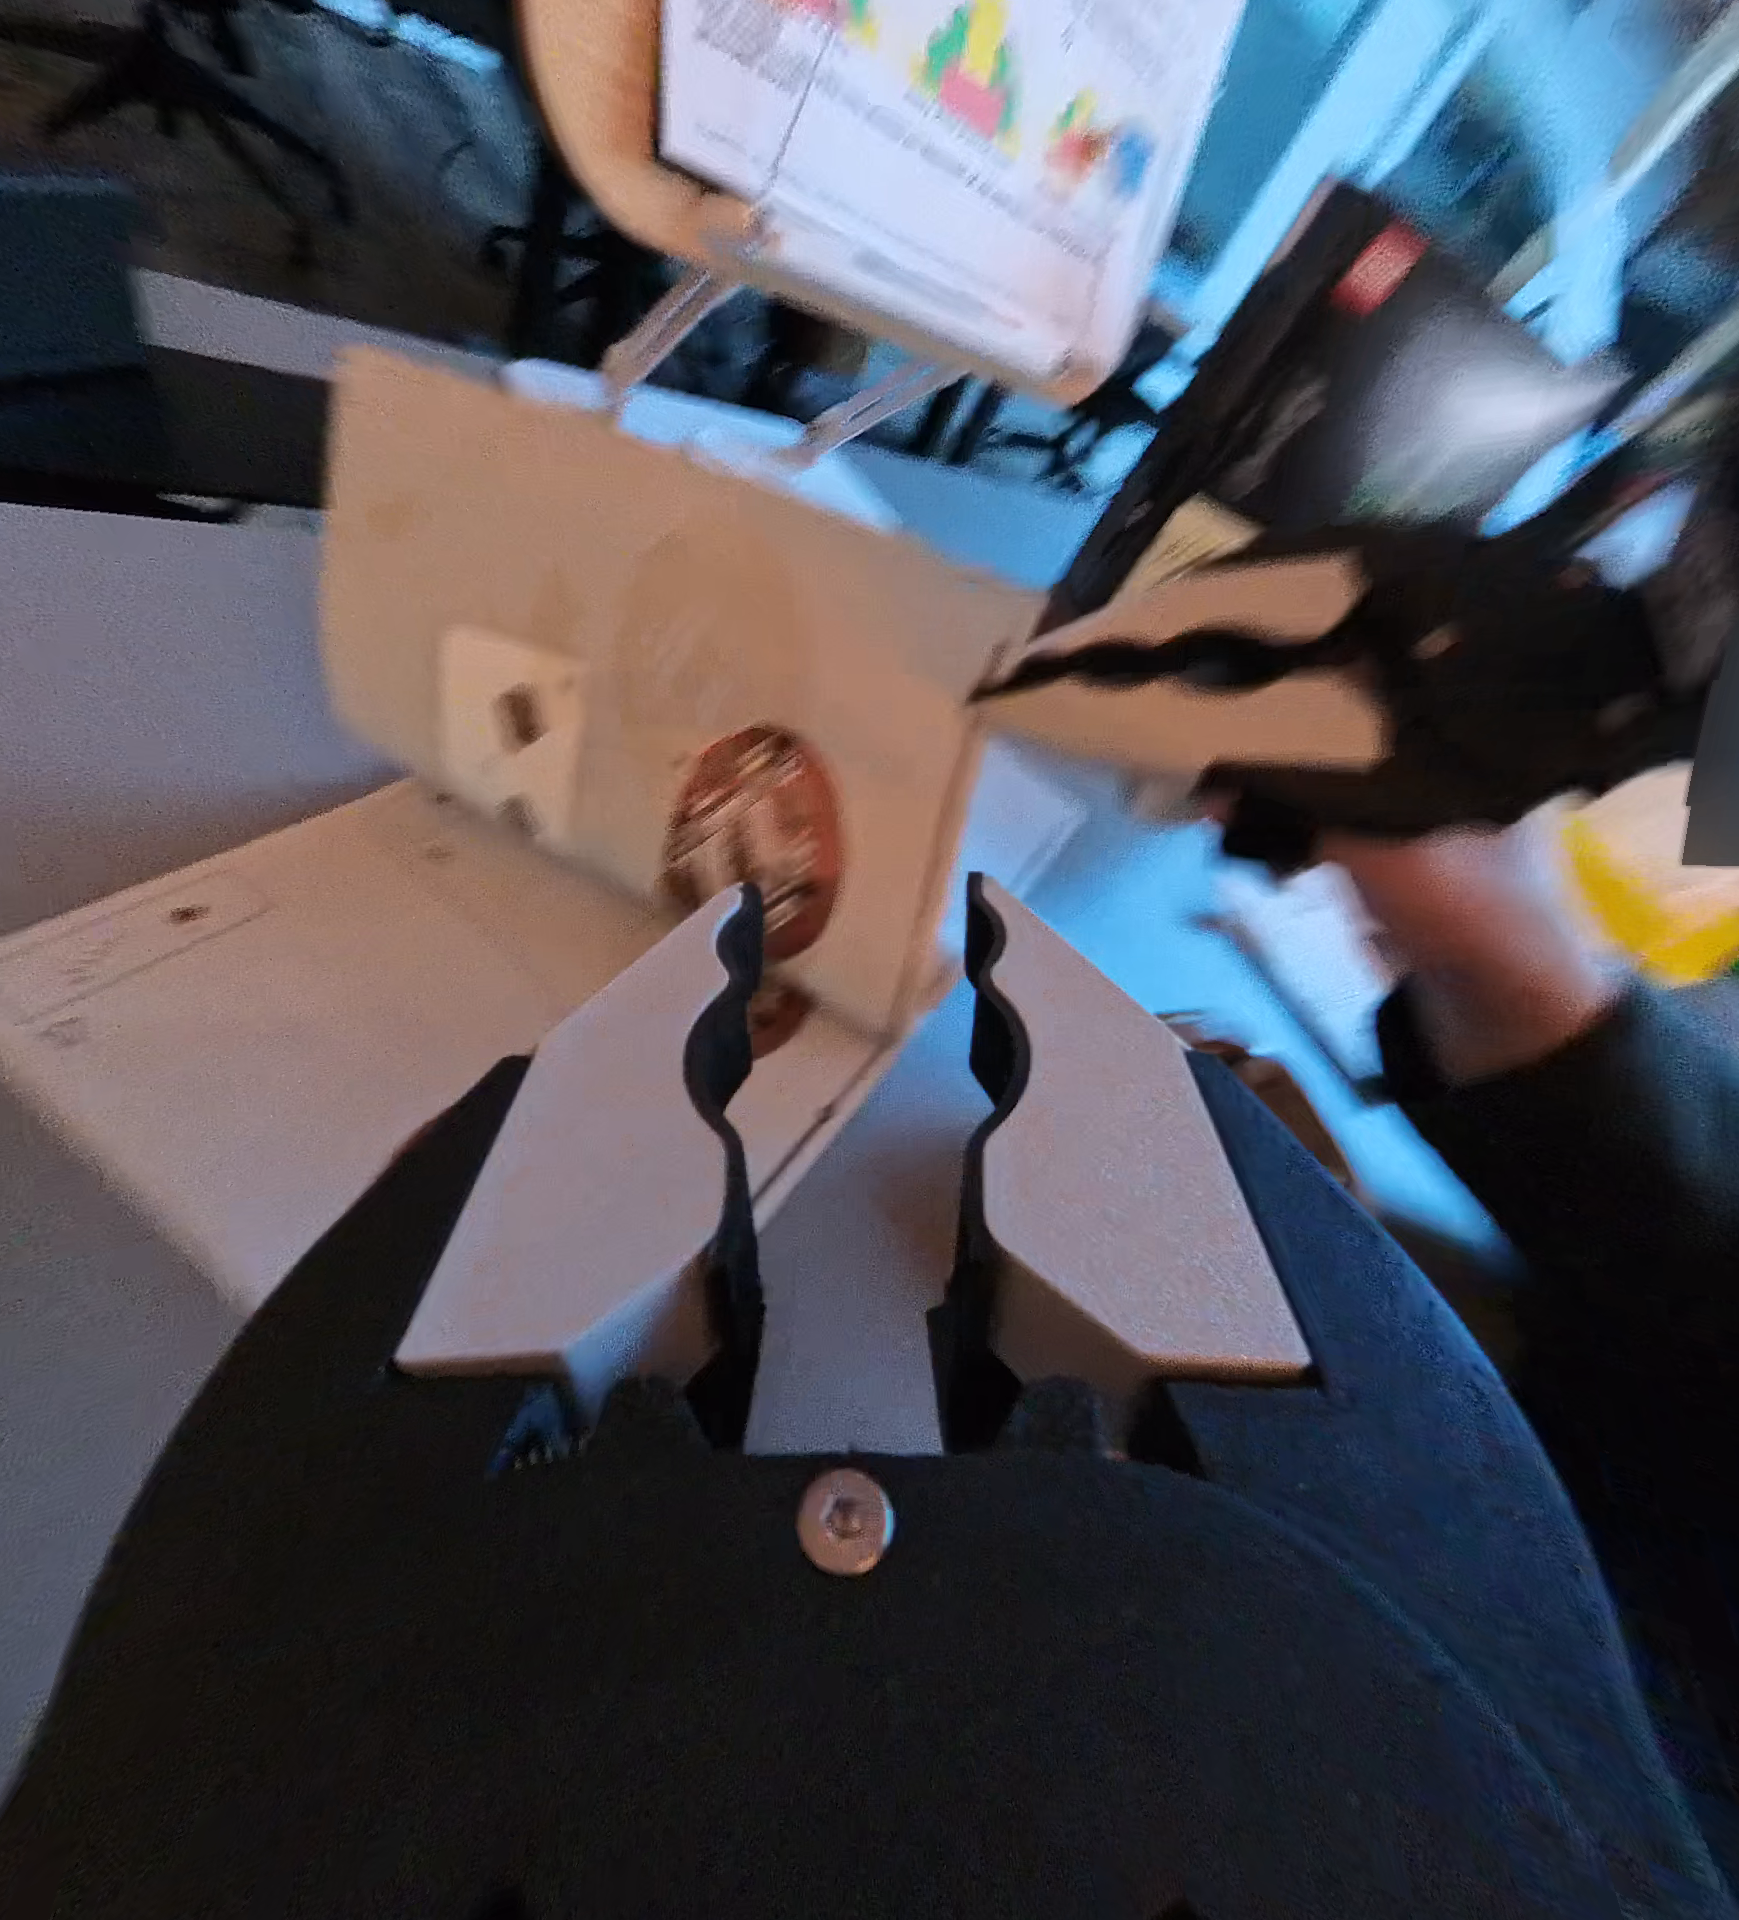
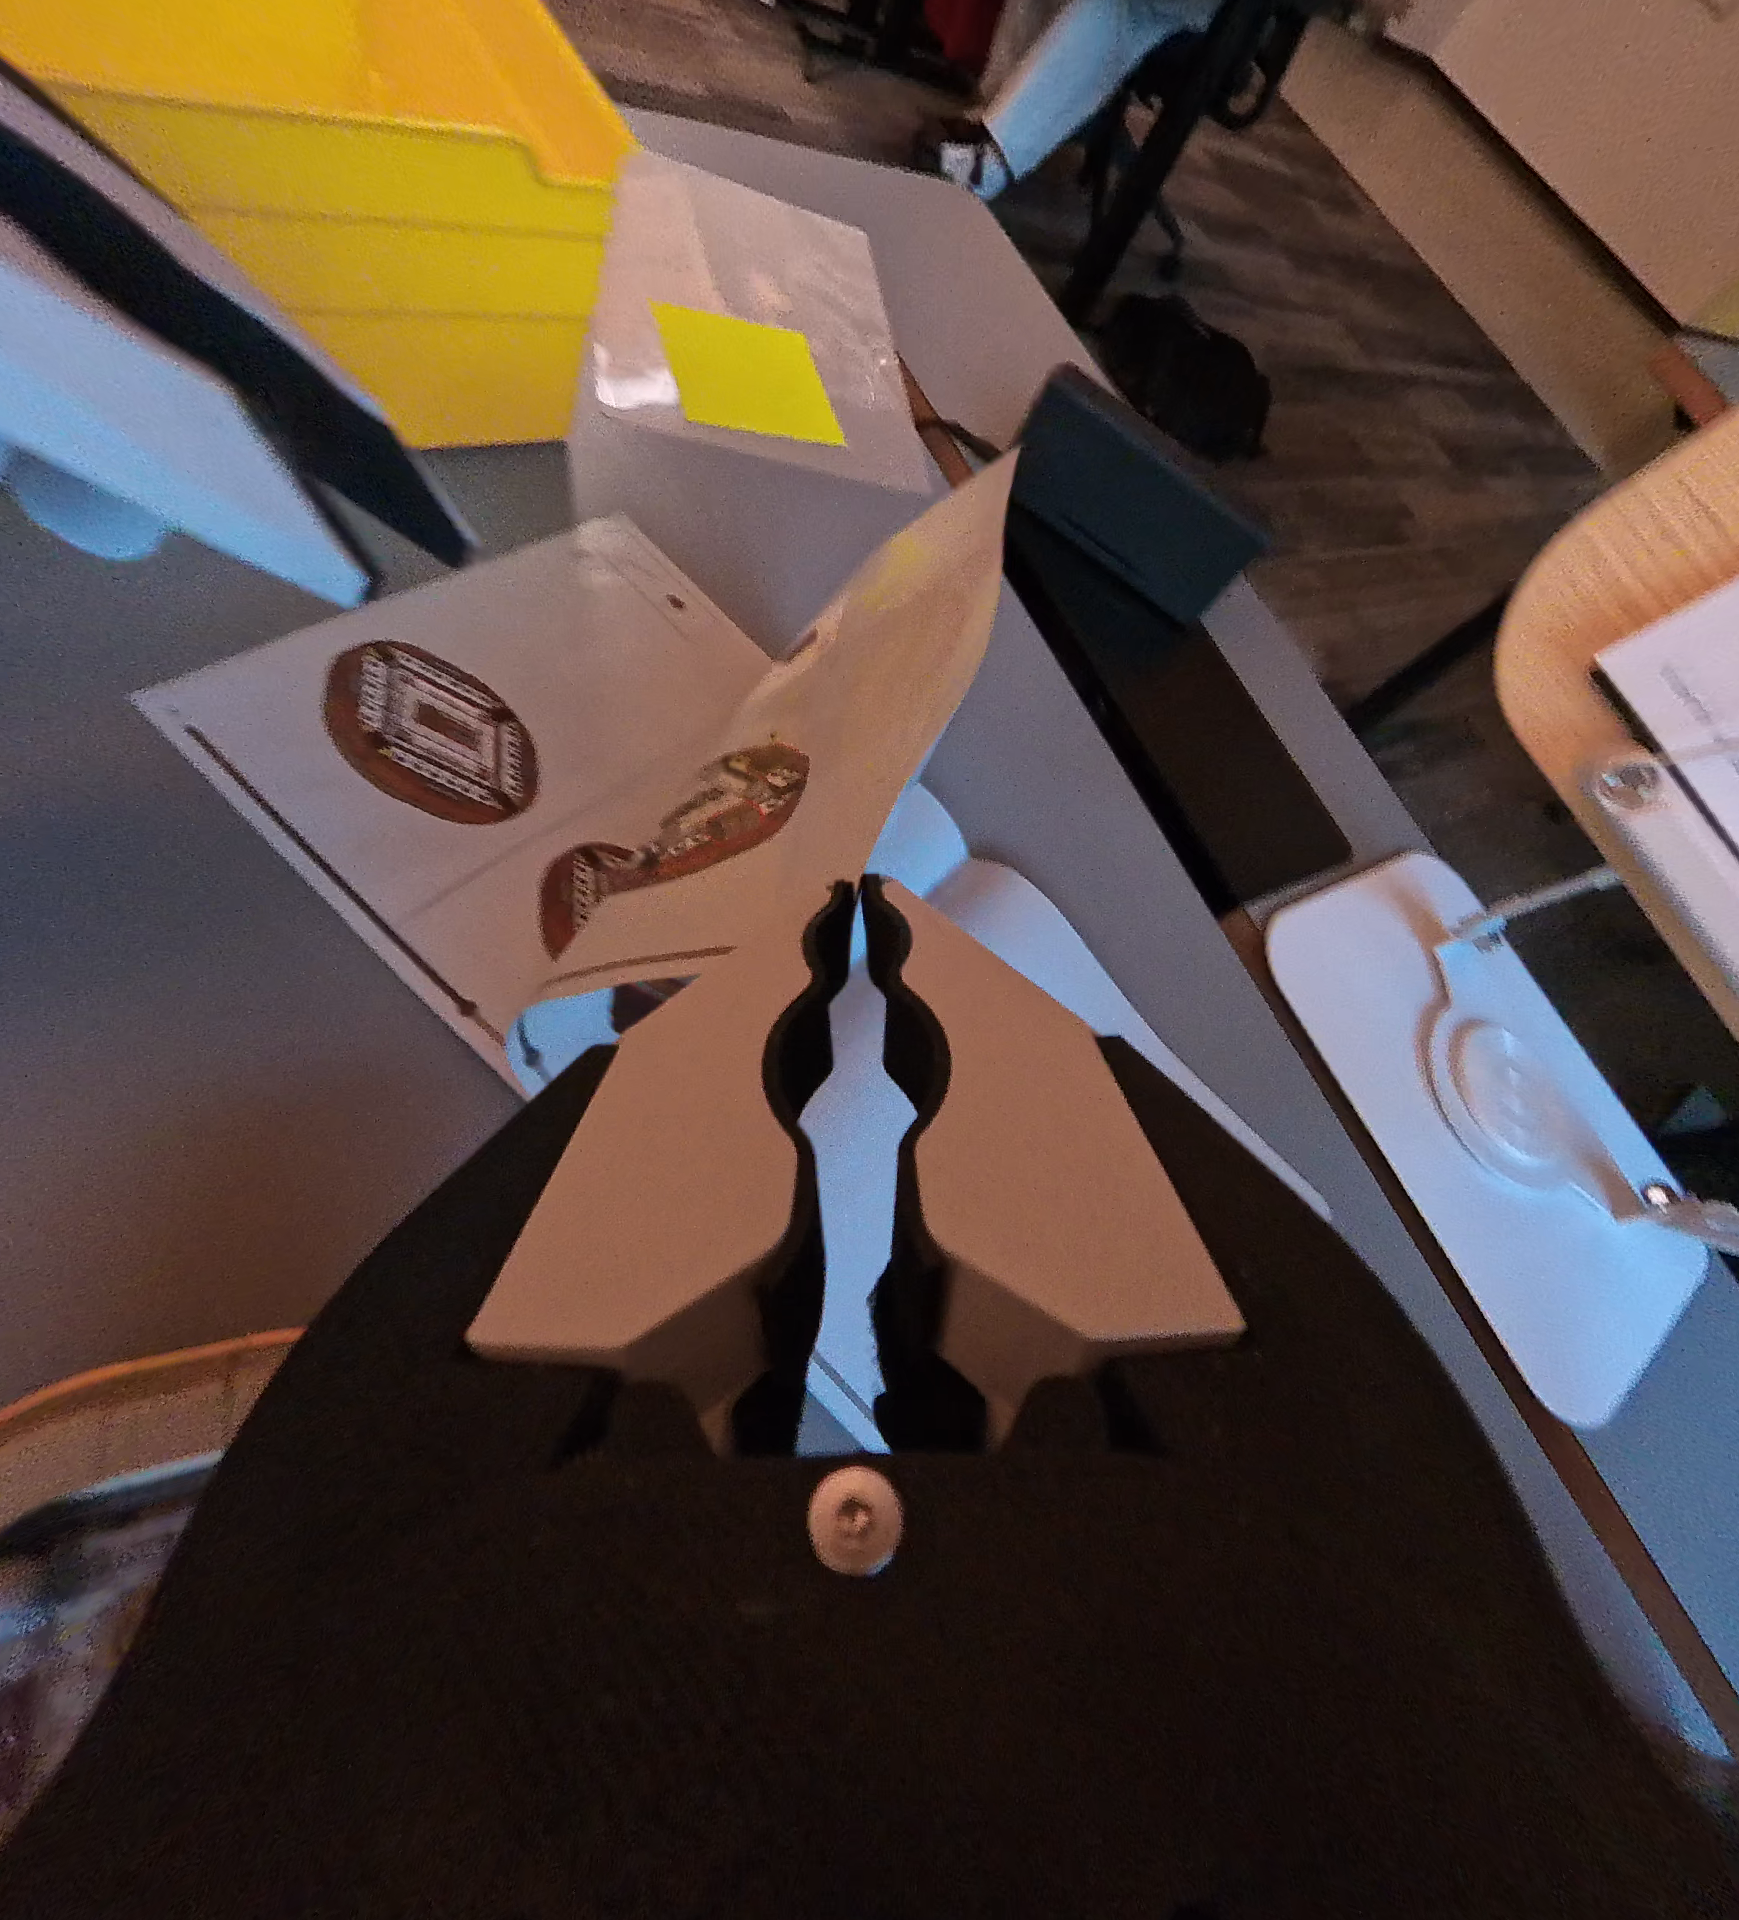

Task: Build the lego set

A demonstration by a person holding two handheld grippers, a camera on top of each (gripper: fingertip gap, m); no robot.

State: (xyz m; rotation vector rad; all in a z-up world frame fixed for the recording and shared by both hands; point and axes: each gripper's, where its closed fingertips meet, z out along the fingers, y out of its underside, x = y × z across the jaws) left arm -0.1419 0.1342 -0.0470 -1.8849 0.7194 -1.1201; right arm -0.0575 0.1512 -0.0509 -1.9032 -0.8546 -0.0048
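An instruction booklet (image 2: 429,748) lies open on the grey table, showing round brown pictures. My right gripper (image 2: 860,896) is shut on the edge of one of its pages (image 2: 896,644), which it holds lifted and curled above the booklet. In the left wrist view, much blurred, the same page (image 1: 584,582) stands up from the booklet (image 1: 252,1039), and the right gripper (image 1: 1010,681) pinches its right edge. My left gripper (image 1: 865,899) is open, with nothing between its fingers, close in front of the lifted page.
A yellow bin (image 2: 377,208) and a white box with a yellow note (image 2: 740,364) stand behind the booklet. A clear stand with a printed sheet (image 2: 1727,727) rests on a white base (image 2: 1467,1091); it also shows in the left wrist view (image 1: 948,156). A hand (image 1: 1467,935) is at the right. My right fingertips sit around 9 cm from my left ones.
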